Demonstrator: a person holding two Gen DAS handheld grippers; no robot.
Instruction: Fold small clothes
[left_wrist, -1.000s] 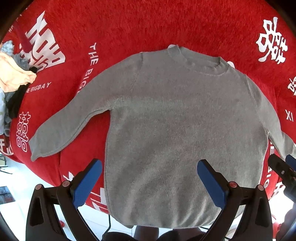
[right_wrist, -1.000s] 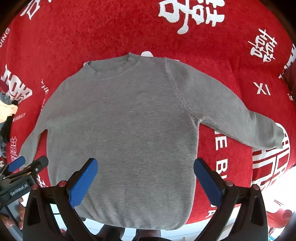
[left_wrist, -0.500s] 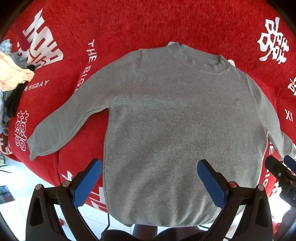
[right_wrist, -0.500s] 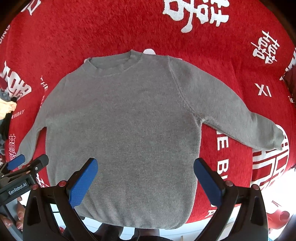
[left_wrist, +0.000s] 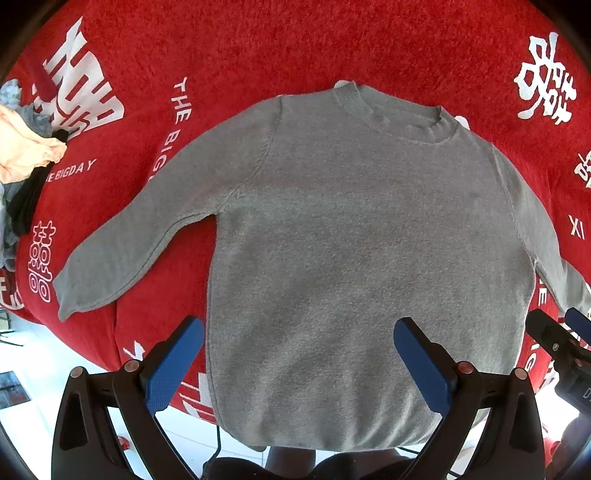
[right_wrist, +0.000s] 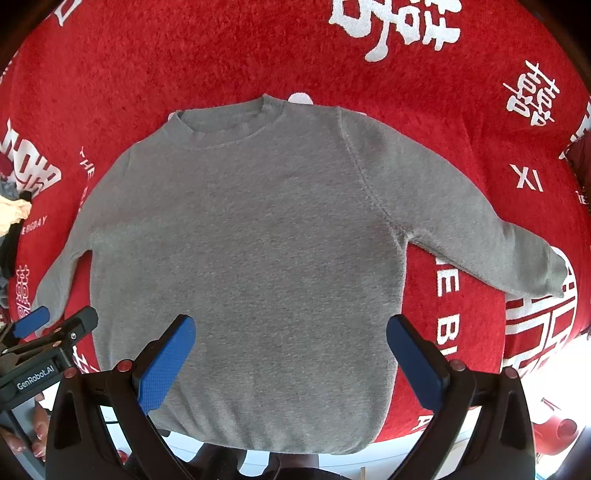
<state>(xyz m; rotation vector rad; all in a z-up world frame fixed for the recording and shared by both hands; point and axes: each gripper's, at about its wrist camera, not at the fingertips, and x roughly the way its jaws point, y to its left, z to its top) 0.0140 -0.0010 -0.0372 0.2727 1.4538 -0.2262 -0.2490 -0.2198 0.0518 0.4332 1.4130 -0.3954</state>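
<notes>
Sweater (left_wrist: 354, 266) lies flat on the red cloth (left_wrist: 295, 48), sleeves spread for folding. Left gripper (left_wrist: 299, 363) and right gripper (right_wrist: 291, 360) hover above its hem, jaws wide apart, holding nothing

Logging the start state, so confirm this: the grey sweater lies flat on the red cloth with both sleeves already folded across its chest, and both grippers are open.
Wrong on the sleeves. The left wrist view shows the grey sweater with its sleeves spread outward on the red cloth, unfolded. It does lie flat, and the left gripper and right gripper are open.

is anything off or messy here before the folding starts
Nothing much. The sweater lies flat, sleeves spread, on the red cloth; only its hem hangs past the near edge. A heap of clothes sits unfolded at the far left.
</notes>
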